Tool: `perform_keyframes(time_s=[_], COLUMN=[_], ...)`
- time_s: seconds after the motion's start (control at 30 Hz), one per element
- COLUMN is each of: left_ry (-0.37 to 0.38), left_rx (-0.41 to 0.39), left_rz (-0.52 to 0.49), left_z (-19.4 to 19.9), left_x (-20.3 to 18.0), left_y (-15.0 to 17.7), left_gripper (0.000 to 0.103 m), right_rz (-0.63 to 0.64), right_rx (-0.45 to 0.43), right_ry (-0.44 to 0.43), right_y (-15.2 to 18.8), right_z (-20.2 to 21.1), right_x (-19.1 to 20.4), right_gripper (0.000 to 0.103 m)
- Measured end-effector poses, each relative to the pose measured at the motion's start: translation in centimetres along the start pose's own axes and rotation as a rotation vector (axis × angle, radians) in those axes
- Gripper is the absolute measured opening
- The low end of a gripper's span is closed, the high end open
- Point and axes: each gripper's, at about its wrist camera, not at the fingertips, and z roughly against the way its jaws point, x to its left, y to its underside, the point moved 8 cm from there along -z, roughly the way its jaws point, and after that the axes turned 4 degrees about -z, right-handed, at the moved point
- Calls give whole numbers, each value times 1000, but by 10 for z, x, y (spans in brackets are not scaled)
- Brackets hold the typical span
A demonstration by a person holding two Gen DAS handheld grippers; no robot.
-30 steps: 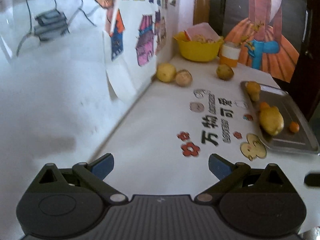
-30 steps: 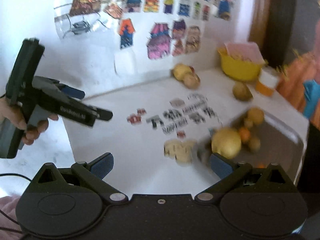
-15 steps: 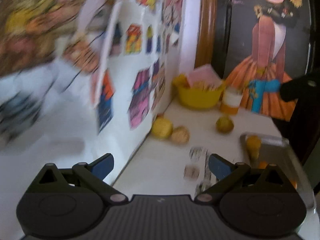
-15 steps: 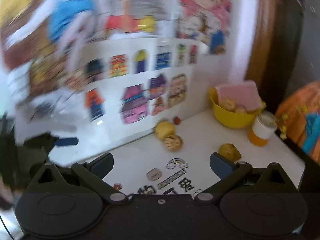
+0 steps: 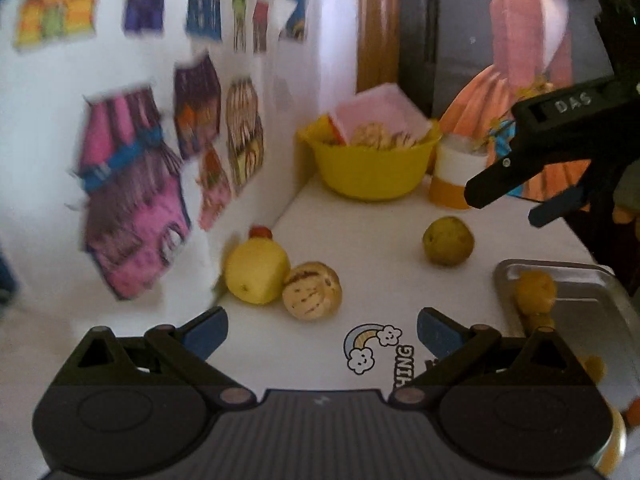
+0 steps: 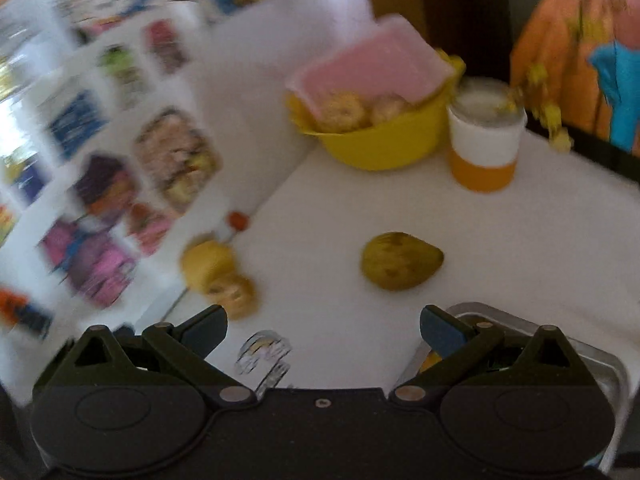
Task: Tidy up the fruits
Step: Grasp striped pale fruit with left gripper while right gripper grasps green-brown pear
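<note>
A yellow fruit (image 5: 256, 276) and a striped pale fruit (image 5: 312, 291) lie together against the wall, just ahead of my open left gripper (image 5: 322, 330). A greenish-brown fruit (image 5: 448, 241) sits alone further back. A metal tray (image 5: 580, 304) at the right holds small orange fruits (image 5: 535, 291). My right gripper (image 5: 516, 200) comes in from the right, above the tray. In the right wrist view my right gripper (image 6: 323, 326) is open and empty, with the greenish-brown fruit (image 6: 400, 266) ahead of it, the yellow and striped pair (image 6: 218, 276) to the left and the tray (image 6: 592, 356) under its right finger.
A yellow bowl (image 5: 370, 168) with a pink box and round items stands in the back corner. An orange-and-white cup (image 5: 456, 176) stands beside it. The wall with coloured drawings (image 5: 132, 200) bounds the left. A small red thing (image 5: 260, 232) lies by the wall.
Both grippers have moved forward, towards the back corner. The fruits by the wall and the bowl now look much closer. The right gripper has come into the left wrist view.
</note>
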Motion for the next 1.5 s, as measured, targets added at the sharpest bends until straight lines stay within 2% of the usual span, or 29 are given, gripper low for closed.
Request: perform_keyframes(time_s=[0.13,0.3,0.5,0.7,0.8,0.87,0.97,1.0,1.07,1.5], left_ry=[-7,-24,-14,-4,-9,-5,-12,-11,-7,59], left_rx=[25,29,44,67,62,60,60,59,58,77], left_rz=[70,111,160,202,198,197,197,198,200,168], left_z=[-26,-49,-68,-83,-84,-84,-84,-84,-83,-61], left_x=[5,12,16,17,17,16,16,16,16,-2], left_y=[2,2,3,5,4,4,4,4,4,17], left_gripper=[102,101,91,74,70,60,52,52,51,50], right_rz=[-49,-74,-77,-81,-87,-75,-47,-42,-38,12], right_rx=[4,-12,-22,-19,16,11,2,-3,-10,76], right_ry=[8,-3,0,13,14,14,32,38,45,-73], right_y=[-13,-21,-28,-29,-22,-20,-19,-19,-19,12], right_z=[-36,-63,-77,-85,-93,-93,-94,-94,-94,-87], right_x=[-19,-29,-32,-38,-41,-40,-38,-38,-38,-1], right_gripper=[102,100,96,89,82,79,74,72,59,57])
